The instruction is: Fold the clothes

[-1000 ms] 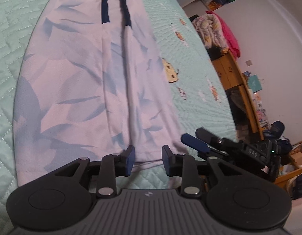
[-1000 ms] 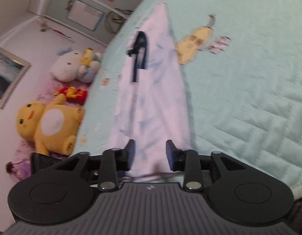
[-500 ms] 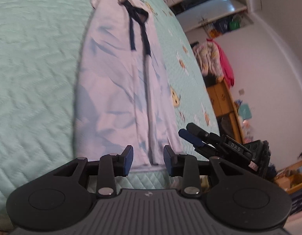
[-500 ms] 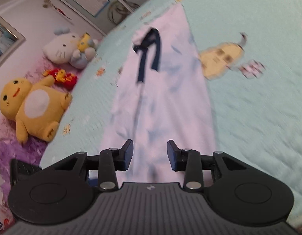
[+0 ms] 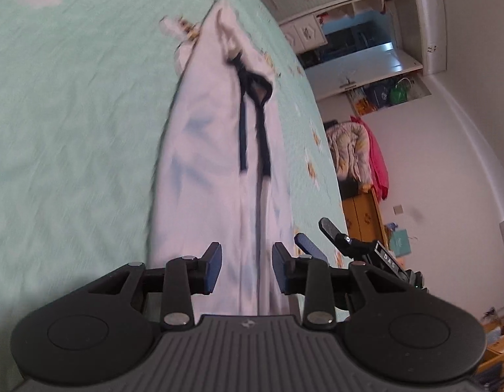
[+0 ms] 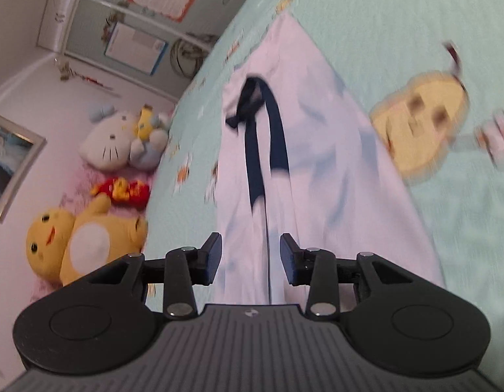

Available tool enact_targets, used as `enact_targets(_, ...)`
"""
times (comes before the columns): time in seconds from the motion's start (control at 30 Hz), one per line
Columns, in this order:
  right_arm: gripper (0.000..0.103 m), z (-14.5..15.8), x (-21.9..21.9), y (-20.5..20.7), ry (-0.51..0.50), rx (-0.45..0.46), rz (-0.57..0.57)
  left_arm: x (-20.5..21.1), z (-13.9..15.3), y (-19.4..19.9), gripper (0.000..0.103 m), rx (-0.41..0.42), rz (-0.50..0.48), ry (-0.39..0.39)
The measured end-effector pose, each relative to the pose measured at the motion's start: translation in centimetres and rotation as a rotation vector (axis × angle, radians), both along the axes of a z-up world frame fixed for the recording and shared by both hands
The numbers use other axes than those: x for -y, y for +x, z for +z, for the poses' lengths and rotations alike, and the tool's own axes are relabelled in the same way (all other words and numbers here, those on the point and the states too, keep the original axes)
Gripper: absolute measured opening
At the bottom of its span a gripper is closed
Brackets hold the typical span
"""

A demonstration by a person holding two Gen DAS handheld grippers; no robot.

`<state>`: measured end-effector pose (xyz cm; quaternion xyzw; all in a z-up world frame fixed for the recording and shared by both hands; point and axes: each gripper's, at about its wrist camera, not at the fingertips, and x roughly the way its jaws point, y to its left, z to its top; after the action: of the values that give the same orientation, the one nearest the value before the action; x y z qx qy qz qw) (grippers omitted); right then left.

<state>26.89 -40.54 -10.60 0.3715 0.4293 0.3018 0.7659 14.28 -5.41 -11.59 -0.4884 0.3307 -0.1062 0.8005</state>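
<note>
**Two claws poised over pale garment on quilted bed**

A long white garment with faint blue leaf print lies stretched lengthwise on a mint-green quilted bedspread, its near end running under both claws. A dark navy ribbon, knotted near the far end, trails down the middle of the cloth in two tails.

In the left wrist view, the left claw stands part open above the garment's near end, blue pads apart with only cloth showing in the gap below them; the pads press on nothing. Just to its right, the tips of the right claw reach in over the garment's right edge, also apart.

In the right wrist view, the right claw is likewise part open over the cloth, a lengthwise crease running between its fingers (whether the fingers touch the fabric cannot be told). The ribbon lies ahead of it, well clear of the pads. A yellow cartoon patch is printed on the bedspread just right of the garment.

Beyond the bed's left edge sit a yellow plush toy and a white cat plush against a pink wall. On the opposite side, clothes hang in a heap above a wooden cabinet. Both views are blurred.
</note>
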Motion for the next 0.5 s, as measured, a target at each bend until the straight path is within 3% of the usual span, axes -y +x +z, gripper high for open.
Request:
enact_targets(0.13,0.041,0.3,-1.6,5.7,0.046,0.064,-0.030,-0.5,1.3,4.5,0.034,0.044,0.041,-0.012)
enact_targets(0.27,0.040,-1.1,-3.7,11.9,0.105,0.047,-0.111,-1.2,2.0,9.1,0.035,0.048,0.089,0.014)
enact_targets(0.5,0.040,-6.1,-5.6,19.6,0.256,0.021,-0.185,-0.5,4.0,17.9,0.034,0.088,0.069,0.355)
